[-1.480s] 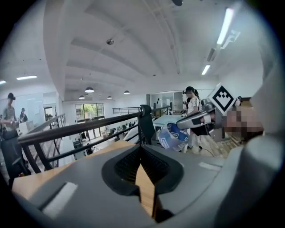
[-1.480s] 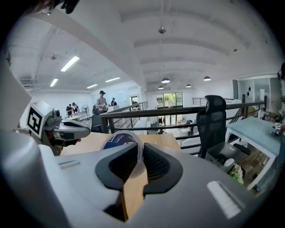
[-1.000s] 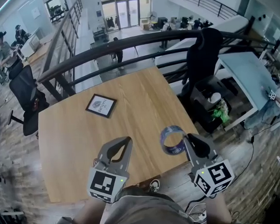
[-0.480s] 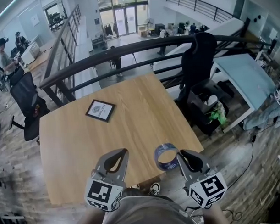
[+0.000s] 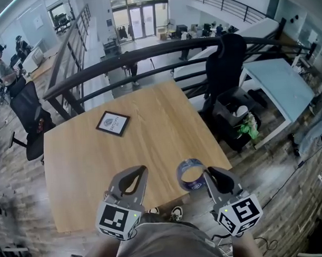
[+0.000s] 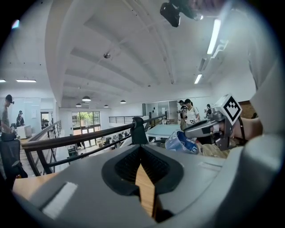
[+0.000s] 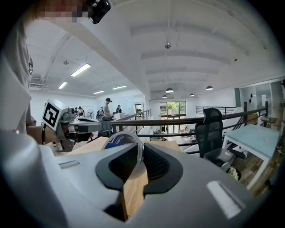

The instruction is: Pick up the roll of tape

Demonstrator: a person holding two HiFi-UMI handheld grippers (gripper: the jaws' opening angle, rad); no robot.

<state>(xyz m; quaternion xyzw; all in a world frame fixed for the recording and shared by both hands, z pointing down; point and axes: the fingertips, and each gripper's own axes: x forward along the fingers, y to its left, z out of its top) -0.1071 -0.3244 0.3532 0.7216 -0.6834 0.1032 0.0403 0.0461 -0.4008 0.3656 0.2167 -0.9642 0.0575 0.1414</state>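
Note:
The roll of tape (image 5: 190, 175), clear with a blue printed core, hangs upright in the air over the near right edge of the wooden table (image 5: 88, 165). My right gripper (image 5: 206, 174) is shut on its rim. In the right gripper view the tape (image 7: 119, 140) stands up between the jaws of the right gripper (image 7: 140, 150). My left gripper (image 5: 143, 170) is held beside it over the near edge, its jaws together with nothing in them. The left gripper view shows the left gripper (image 6: 141, 152) shut, with the tape (image 6: 181, 143) held at the right.
A small black-framed card (image 5: 113, 123) lies at the far left of the table. A dark railing (image 5: 148, 52) runs behind the table. A black chair with a jacket (image 5: 224, 60) and a pale blue table (image 5: 278, 87) stand to the right, and an office chair (image 5: 25, 103) to the left.
Both grippers have drawn back towards the person and the table's near edge. The tape has come along in the right gripper, still held the same way.

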